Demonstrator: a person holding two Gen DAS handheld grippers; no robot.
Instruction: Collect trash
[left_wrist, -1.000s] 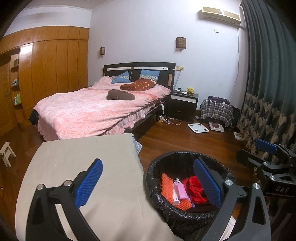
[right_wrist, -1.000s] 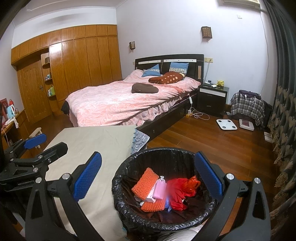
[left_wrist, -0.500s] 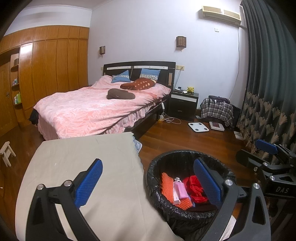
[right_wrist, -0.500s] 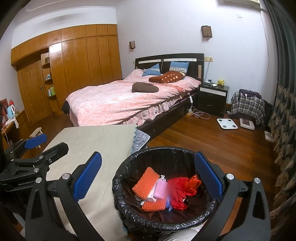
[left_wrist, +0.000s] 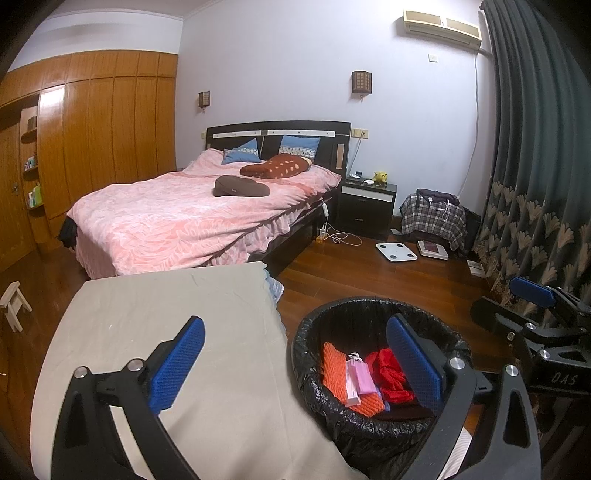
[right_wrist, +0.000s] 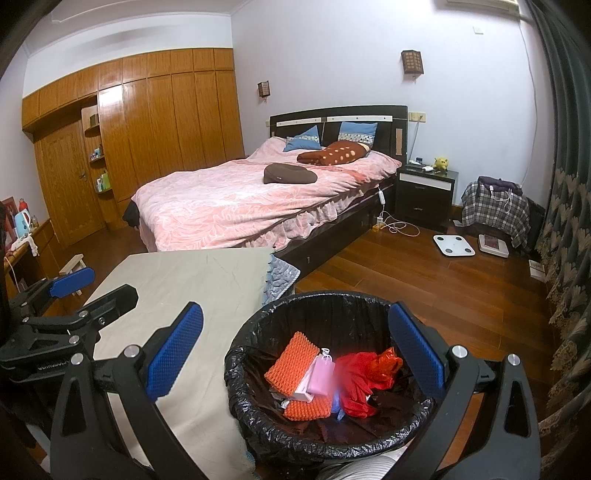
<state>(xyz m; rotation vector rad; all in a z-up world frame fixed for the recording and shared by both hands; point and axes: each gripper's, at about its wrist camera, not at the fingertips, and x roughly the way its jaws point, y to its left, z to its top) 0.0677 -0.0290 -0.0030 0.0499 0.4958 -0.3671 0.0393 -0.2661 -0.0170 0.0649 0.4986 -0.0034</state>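
While one trash bin (right_wrist: 325, 439) holds two orange nets (right_wrist: 293, 360), both grippers, left gripper (left_wrist: 295, 367) and right gripper (right_wrist: 301, 356), spread, empty.

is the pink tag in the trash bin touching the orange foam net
Touching. The right wrist view shows the pink tag lying on the orange foam net inside the trash bin, overlapping it with no gap.
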